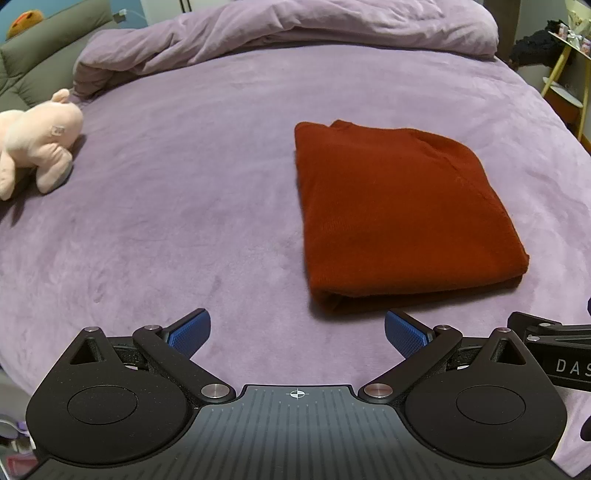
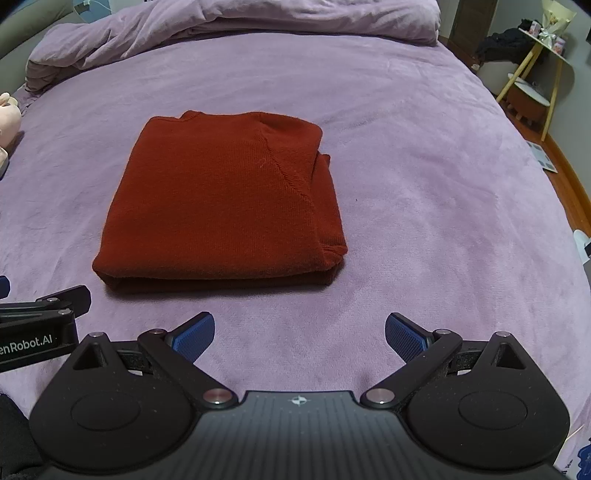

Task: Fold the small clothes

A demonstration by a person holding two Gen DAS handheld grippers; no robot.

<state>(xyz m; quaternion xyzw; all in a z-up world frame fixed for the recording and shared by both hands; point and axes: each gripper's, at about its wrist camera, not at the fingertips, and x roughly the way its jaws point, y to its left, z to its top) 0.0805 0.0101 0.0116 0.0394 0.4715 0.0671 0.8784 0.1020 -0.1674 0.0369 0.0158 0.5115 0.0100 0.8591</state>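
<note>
Red sweater (image 1: 402, 218) folded flat on bed (image 1: 184, 184), long axis running away. Ahead-right of left tool (image 1: 297, 332), ahead-left of right tool (image 2: 300, 334). Both tools spread apart, empty; about equally near.

Both fisheye views sit low over the mauve plush bed (image 1: 184, 184), facing its crumpled purple duvet (image 1: 295, 33). They share the folded rust-red knit sweater (image 1: 399, 218), near in each: right of centre from the left wrist, left of centre (image 2: 221, 206) from the right. Each camera catches the neighbouring black claw at its edge.
</note>
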